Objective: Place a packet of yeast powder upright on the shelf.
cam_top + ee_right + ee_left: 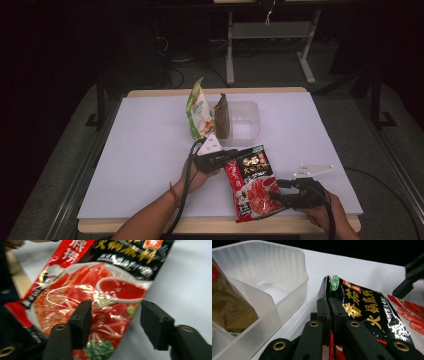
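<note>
Near my edge of the table (150, 130), between my two hands, lies the red and black sauce pouch (252, 182). Its long axis runs from its black top, which points away from me toward the clear tub (247, 120), down to its red bottom end, which points back at me and reaches almost to the table's front edge. From above it leans a little, the top tipped slightly to my left and the bottom swung to my right.

My left gripper (227, 156) has its jaws closed tight on the pouch's top left corner. In the left gripper view the black jaws pinch the glossy edge of the pouch (362, 310), with the yellow characters running away to the right, and the tub (287, 297) sits just beside them on the left. A brown packet (232, 310) stands in the tub's near compartment, behind a thin divider.

My right gripper (276, 196) sits at the pouch's lower right side. Its jaws stand apart: in the right gripper view the left jaw lies over the printed tomato picture on the pouch (100, 295), while the right jaw is off the pouch's edge, over bare white table (185, 282). Neither pad presses on the pouch, so I call that one open.

Farther back a green bag (199, 111) stands upright against the tub's left wall, just beside the brown packet (222, 117).
</note>
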